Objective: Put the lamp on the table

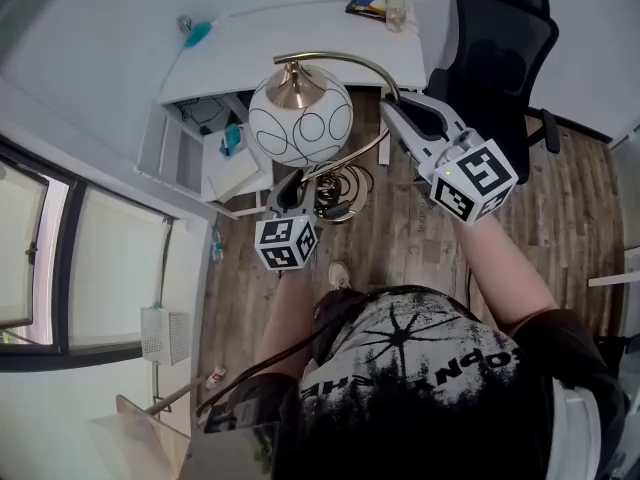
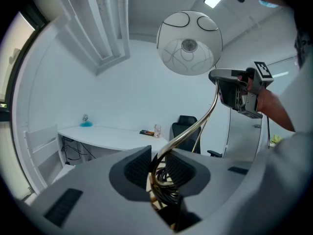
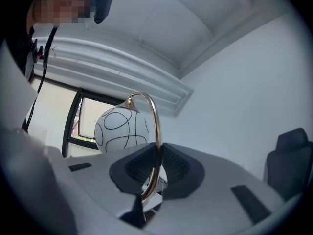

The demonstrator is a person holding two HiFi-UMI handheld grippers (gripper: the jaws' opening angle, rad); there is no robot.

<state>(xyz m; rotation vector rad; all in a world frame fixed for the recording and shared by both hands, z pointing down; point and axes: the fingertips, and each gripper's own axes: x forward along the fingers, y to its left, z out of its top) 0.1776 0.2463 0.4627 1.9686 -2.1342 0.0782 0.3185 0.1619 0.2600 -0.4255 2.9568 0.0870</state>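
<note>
The lamp has a white globe shade (image 1: 300,118) with black line drawings, hung from a curved brass arm (image 1: 345,60) above a coiled brass base (image 1: 343,183). It is held in the air over the wooden floor, in front of the white table (image 1: 300,33). My left gripper (image 1: 292,183) is shut on the brass stem just above the coil (image 2: 164,175). My right gripper (image 1: 392,108) is shut on the arm higher up (image 3: 156,151). The globe (image 2: 190,43) hangs above the left gripper and sits left of the arm (image 3: 121,126) in the right gripper view.
A black office chair (image 1: 500,43) stands right of the table. On the table are a glass (image 1: 396,10), a book (image 1: 365,6) and a blue item (image 1: 197,33). Open shelves with cables (image 1: 215,138) sit beneath its left end. A window (image 1: 60,258) lines the left wall.
</note>
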